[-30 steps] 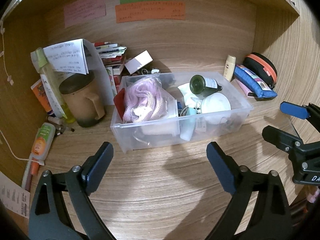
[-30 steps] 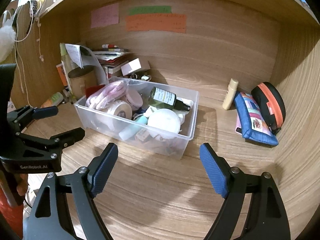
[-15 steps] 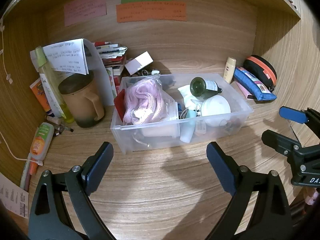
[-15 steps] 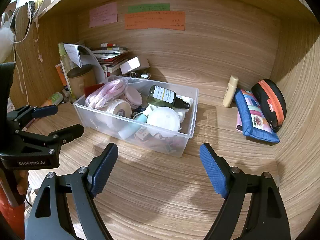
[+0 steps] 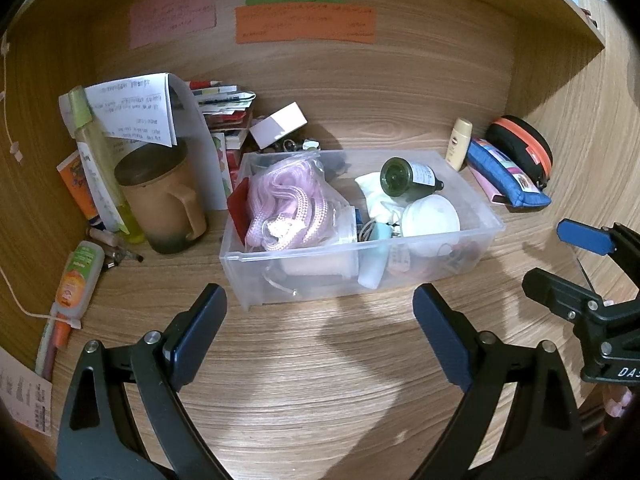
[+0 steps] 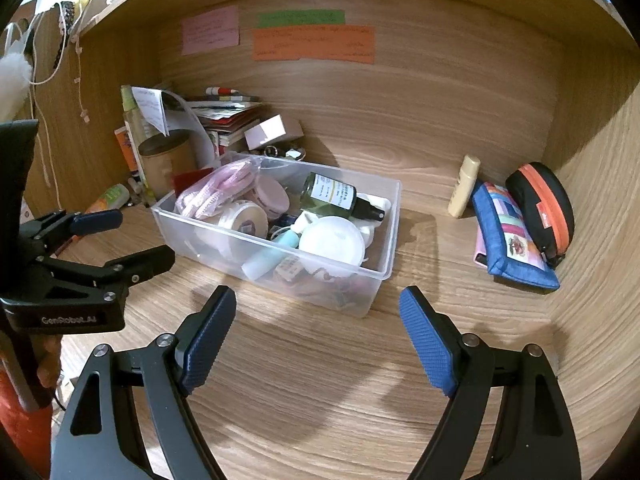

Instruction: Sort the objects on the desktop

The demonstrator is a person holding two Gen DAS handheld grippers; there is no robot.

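On counter, clear bin [image 5: 476,240] at 12 o'clock already packed w/ stuff, pouches [image 6: 516,240] at 2 and tube [image 5: 76,276] at 9 left out; both grippers [image 5: 320,320] [image 6: 316,324] spread wide, empty.

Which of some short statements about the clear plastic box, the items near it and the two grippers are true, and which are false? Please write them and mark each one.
1. The dark green glass bottle lies on its side inside the clear plastic box. True.
2. The brown ceramic mug stands inside that box. False: it stands on the desk, left of the box in the left wrist view.
3. The right gripper holds the blue fabric pouch. False: its jaws are open and empty, and the pouch lies by the right wall.
4. The left gripper is open with nothing between its jaws. True.
5. The small beige tube stands upright against the back wall. True.
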